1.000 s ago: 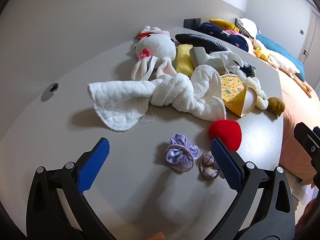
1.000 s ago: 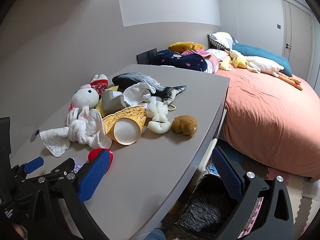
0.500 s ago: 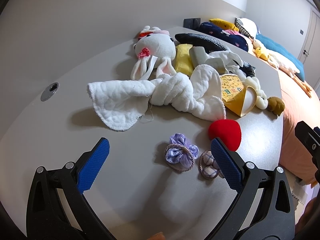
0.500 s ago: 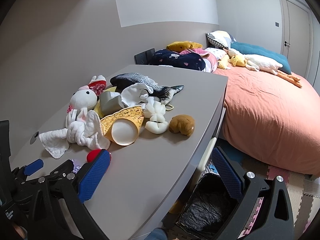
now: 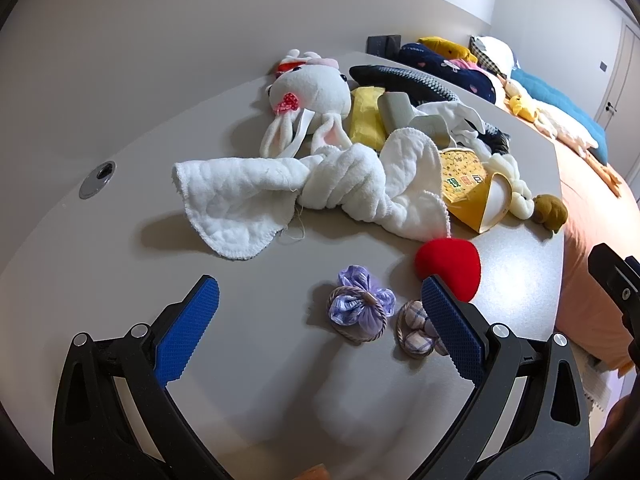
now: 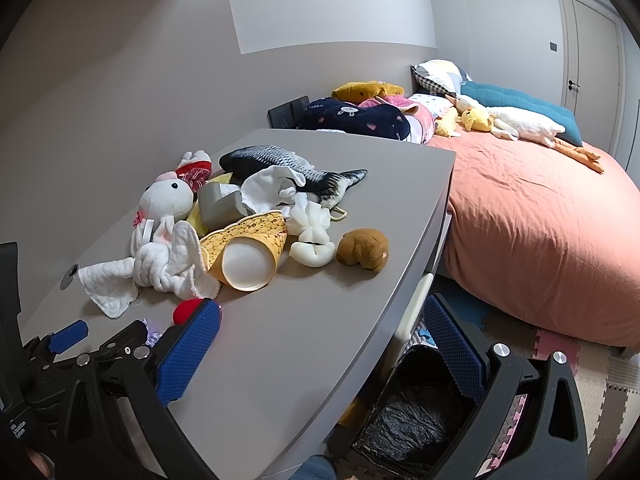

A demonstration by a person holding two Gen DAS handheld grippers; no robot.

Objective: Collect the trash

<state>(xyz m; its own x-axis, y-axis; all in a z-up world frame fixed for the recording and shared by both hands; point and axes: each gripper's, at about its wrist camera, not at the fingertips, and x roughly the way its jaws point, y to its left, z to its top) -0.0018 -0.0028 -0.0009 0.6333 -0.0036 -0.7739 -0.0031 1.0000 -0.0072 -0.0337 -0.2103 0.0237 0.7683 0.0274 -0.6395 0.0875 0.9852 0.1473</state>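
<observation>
A yellow paper cup (image 5: 476, 196) (image 6: 244, 256) lies on its side on the grey table (image 5: 120, 240), mouth toward the front. Behind it sit a crumpled grey cup (image 5: 404, 116) (image 6: 220, 204) and a yellow wrapper (image 5: 366, 120). A knotted white cloth (image 5: 320, 188) (image 6: 160, 272) lies left of the yellow cup. My left gripper (image 5: 318, 292) hangs open over the table's near part, above a purple scrunchie (image 5: 360, 312). My right gripper (image 6: 322, 312) is open at the table's front edge, with a black-lined bin (image 6: 412, 416) on the floor below its right finger.
Among the clutter are a white plush rabbit (image 5: 308, 92), a fish plush (image 6: 288, 168), a red ball (image 5: 448, 264), a brown plush (image 6: 362, 250), a checked scrunchie (image 5: 416, 332) and a white knotted toy (image 6: 312, 236). A bed with an orange cover (image 6: 540, 220) stands right of the table.
The right wrist view has drifted slightly, so the table objects sit a little higher and further left in it. The left gripper has hardly moved. Both grippers stay open.
</observation>
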